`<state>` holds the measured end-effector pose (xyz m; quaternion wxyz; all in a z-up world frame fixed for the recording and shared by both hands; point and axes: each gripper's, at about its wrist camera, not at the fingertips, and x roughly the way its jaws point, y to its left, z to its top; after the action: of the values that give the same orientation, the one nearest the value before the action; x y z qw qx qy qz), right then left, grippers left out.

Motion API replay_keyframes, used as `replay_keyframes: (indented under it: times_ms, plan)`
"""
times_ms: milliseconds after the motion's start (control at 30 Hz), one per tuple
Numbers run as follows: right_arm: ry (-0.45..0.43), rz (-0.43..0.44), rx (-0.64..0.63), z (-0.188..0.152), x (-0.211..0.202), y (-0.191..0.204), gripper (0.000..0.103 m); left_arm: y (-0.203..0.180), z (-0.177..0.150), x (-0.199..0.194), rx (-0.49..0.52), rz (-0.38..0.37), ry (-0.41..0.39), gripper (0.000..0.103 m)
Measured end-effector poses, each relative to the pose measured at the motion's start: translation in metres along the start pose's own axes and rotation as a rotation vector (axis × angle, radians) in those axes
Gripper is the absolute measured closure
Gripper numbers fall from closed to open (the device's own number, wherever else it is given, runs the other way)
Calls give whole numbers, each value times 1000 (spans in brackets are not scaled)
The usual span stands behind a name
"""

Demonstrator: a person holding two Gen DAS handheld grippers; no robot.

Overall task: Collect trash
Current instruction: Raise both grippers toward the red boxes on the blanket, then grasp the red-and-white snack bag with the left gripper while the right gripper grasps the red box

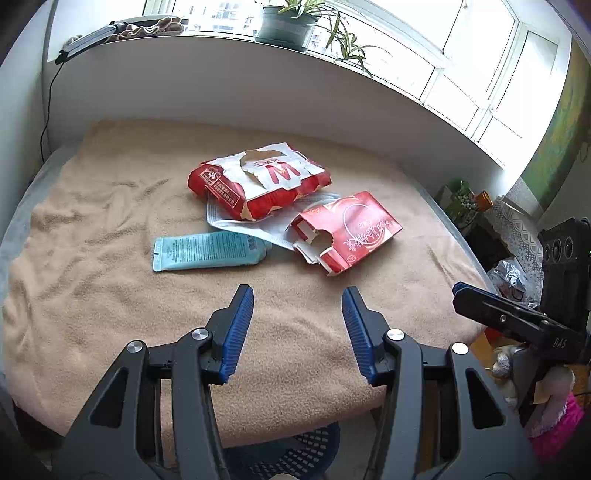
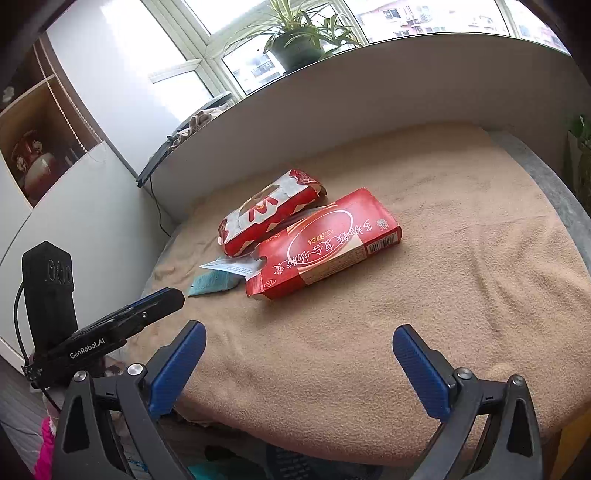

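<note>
"genrobot.ai" on the left claw (image 2: 162,299), "das" on the right claw (image 1: 461,290), "w" on the torn red packet (image 1: 258,181)

We note a table under a tan towel (image 1: 110,229), backed by a white ledge (image 1: 221,81). On the ledge a potted plant (image 1: 284,26) stands before bright windows (image 1: 480,55). Left, in the right wrist view, an open shelf (image 2: 40,140) holds a jar.

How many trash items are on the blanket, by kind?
Red boxes: 2, a torn box and a flat box
Blue tube: 1
Face mask: 1
Total: 4
</note>
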<state>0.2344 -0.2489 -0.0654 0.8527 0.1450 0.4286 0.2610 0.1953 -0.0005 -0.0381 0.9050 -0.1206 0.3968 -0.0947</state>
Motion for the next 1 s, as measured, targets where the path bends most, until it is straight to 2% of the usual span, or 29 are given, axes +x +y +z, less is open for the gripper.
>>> replay_keyframes:
  times_ms: [133, 267, 333, 400, 500, 700, 800, 1000]
  plan:
    - [8, 53, 59, 12, 17, -13, 4, 0, 38, 23, 34, 11, 0, 52]
    - [40, 88, 148, 22, 37, -32, 12, 0, 70, 51, 81, 35, 23, 52]
    - [58, 110, 192, 26, 47, -40, 18, -4, 79, 66, 145, 85, 42, 52]
    - [74, 116, 231, 29, 57, -45, 19, -9, 84, 79, 217, 124, 56, 52]
    - [65, 127, 263, 35, 66, -48, 19, -12, 89, 97, 272, 145, 85, 52]
    - [42, 120, 247, 47, 85, -42, 17, 3, 101, 129, 223, 147, 137, 51]
    - [25, 111, 257, 50, 89, -40, 17, 9, 102, 135, 195, 109, 146, 40]
    - [-6, 106, 309, 54, 93, -45, 37, 12, 98, 147, 190, 80, 164, 39]
